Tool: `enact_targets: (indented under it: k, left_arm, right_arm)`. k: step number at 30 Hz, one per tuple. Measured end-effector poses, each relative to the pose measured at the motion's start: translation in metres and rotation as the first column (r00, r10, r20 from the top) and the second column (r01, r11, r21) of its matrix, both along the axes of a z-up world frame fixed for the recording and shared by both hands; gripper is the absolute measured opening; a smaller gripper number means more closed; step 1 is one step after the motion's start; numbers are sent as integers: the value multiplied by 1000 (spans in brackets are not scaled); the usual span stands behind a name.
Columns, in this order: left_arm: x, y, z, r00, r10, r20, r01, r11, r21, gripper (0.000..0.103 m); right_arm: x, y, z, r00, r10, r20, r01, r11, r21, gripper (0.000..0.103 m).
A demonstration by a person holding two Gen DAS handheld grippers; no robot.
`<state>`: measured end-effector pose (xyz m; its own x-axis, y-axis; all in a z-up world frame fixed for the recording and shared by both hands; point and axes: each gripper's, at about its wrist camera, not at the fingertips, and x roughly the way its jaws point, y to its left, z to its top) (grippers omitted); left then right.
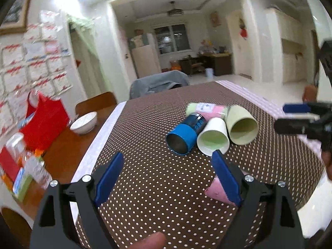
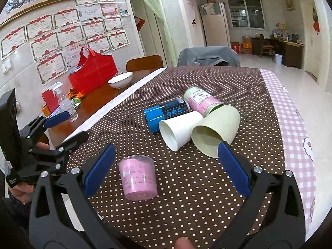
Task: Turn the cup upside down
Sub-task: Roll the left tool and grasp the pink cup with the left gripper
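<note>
A pink cup (image 2: 138,179) stands upside down on the dotted brown tablecloth (image 2: 186,186), between my right gripper's open fingers; part of it shows in the left wrist view (image 1: 215,191) behind the right finger. A white cup (image 2: 179,129) (image 1: 213,137), a pale green cup (image 2: 215,129) (image 1: 241,125), a blue cup (image 2: 166,114) (image 1: 185,134) and a pink-and-green container (image 2: 200,99) (image 1: 204,109) lie on their sides mid-table. My left gripper (image 1: 168,172) is open and empty above the cloth. My right gripper (image 2: 166,164) is open.
A white bowl (image 2: 120,79), a red bag (image 2: 93,72) and a spray bottle (image 2: 65,101) sit on the bare wood at the left. A pink checked cloth (image 2: 294,124) covers the table's right side. A grey-covered chair (image 2: 207,57) stands at the far edge.
</note>
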<state>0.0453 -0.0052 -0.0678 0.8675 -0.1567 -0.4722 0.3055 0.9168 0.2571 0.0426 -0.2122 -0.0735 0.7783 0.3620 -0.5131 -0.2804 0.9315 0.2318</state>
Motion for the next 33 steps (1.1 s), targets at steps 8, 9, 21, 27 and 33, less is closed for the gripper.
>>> enact_targets:
  k: [8, 9, 21, 27, 33]
  left_arm:
    - [-6, -32, -22, 946, -319, -57, 322, 906, 276, 85]
    - [-8, -36, -27, 925, -372, -81, 378, 870, 318, 85]
    - [14, -56, -47, 699, -615, -364, 714, 573, 402, 85]
    - [6, -62, -61, 528, -686, -501, 825, 274, 494, 85]
    - [-13, -77, -82, 452, -691, -563, 822, 78, 564, 85]
  right_arm:
    - [5, -15, -7, 999, -30, -22, 30, 1000, 7, 97]
    - [6, -17, -8, 999, -33, -25, 33, 999, 9, 97]
    - [16, -30, -20, 995, -68, -70, 69, 997, 16, 97]
    - [17, -35, -21, 993, -88, -76, 90, 996, 23, 97]
    - [15, -41, -23, 992, -100, -79, 103, 994, 33, 97]
